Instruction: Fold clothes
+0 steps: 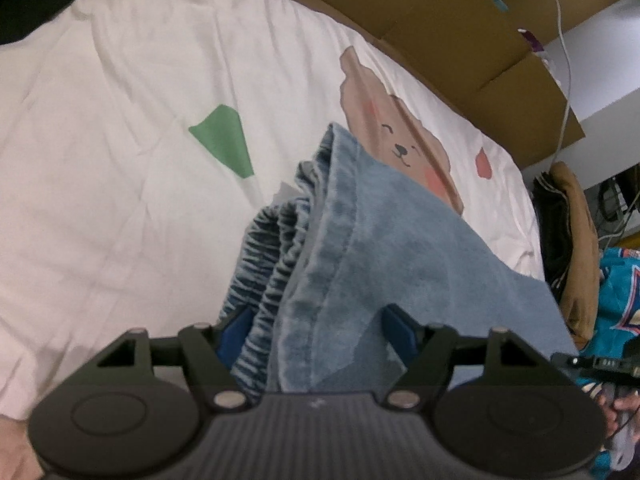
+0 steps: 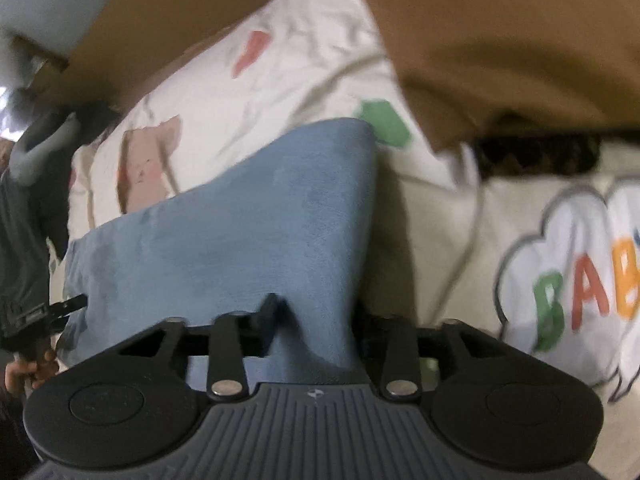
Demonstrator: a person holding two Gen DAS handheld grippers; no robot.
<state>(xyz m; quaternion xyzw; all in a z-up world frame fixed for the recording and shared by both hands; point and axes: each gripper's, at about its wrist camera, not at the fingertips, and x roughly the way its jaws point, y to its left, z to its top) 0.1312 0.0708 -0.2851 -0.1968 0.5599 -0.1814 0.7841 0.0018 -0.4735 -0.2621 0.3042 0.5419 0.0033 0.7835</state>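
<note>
Jeans (image 1: pixel 360 248) lie bunched on the bed sheet (image 1: pixel 120 140), maybe one fold in w/ more to go, L gripper (image 1: pixel 316 328) spread wide round the waistband, R gripper (image 2: pixel 316 320) part-open w/ denim between, can't tell if pinched.

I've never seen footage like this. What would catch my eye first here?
Probably the blue denim garment, bunched on the bed between the fingers of both handheld grippers, left gripper and right gripper. Next, the white bedsheet with its smiling cartoon bear just behind the denim, and a brown garment at the upper right of the right view.
</note>
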